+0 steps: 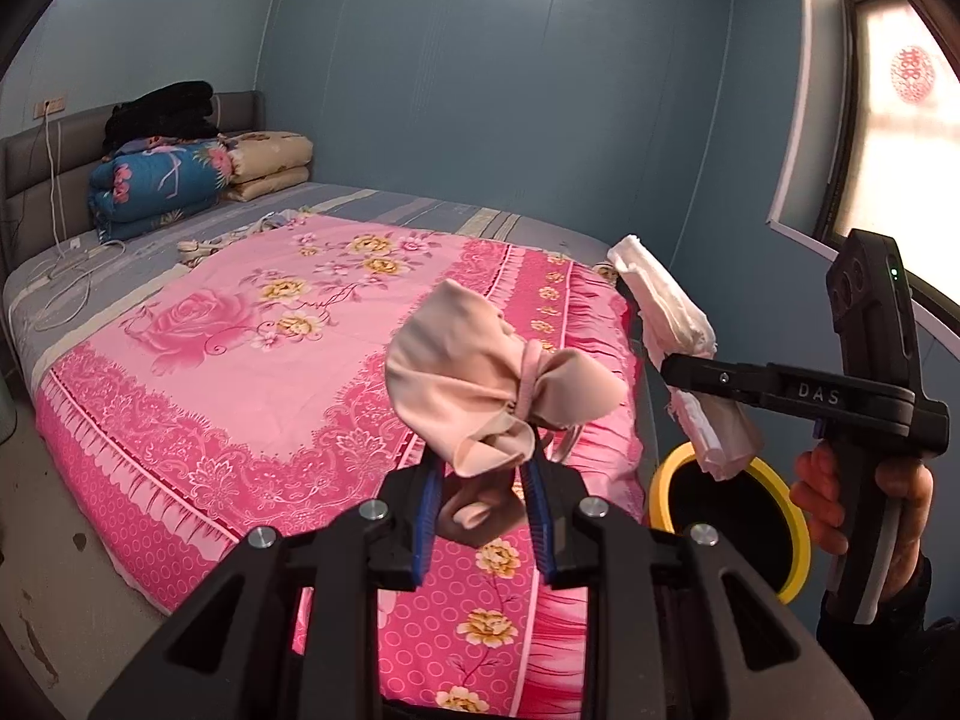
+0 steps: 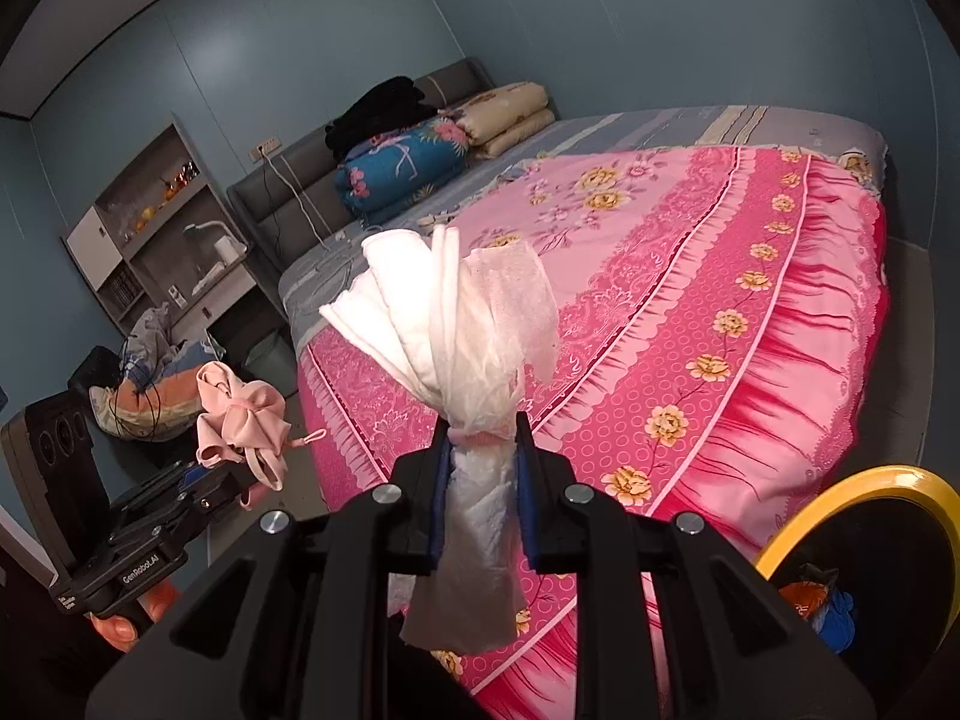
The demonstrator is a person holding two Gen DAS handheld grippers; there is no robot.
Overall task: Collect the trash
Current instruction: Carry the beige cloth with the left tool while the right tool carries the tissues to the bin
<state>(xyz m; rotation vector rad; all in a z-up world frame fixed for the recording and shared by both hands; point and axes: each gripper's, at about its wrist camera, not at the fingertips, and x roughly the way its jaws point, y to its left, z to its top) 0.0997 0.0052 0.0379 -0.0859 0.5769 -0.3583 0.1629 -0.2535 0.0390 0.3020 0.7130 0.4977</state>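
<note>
Left gripper (image 1: 480, 480): fingers nearly closed, clamped on a peach cloth bundle (image 1: 474, 384) held above the bed's (image 1: 240, 324) pink floral cover.
Right gripper (image 2: 480, 456): fingers pinched tight around a white tissue wad (image 2: 462, 324), its lower end hanging below them.
Bin (image 2: 864, 480): yellow-rimmed, beside the bed's foot; cut off at the frame edge, contents dim, only orange and blue scraps discernible.
Hand (image 1: 864, 504): partly hidden behind the right gripper's handle.
</note>
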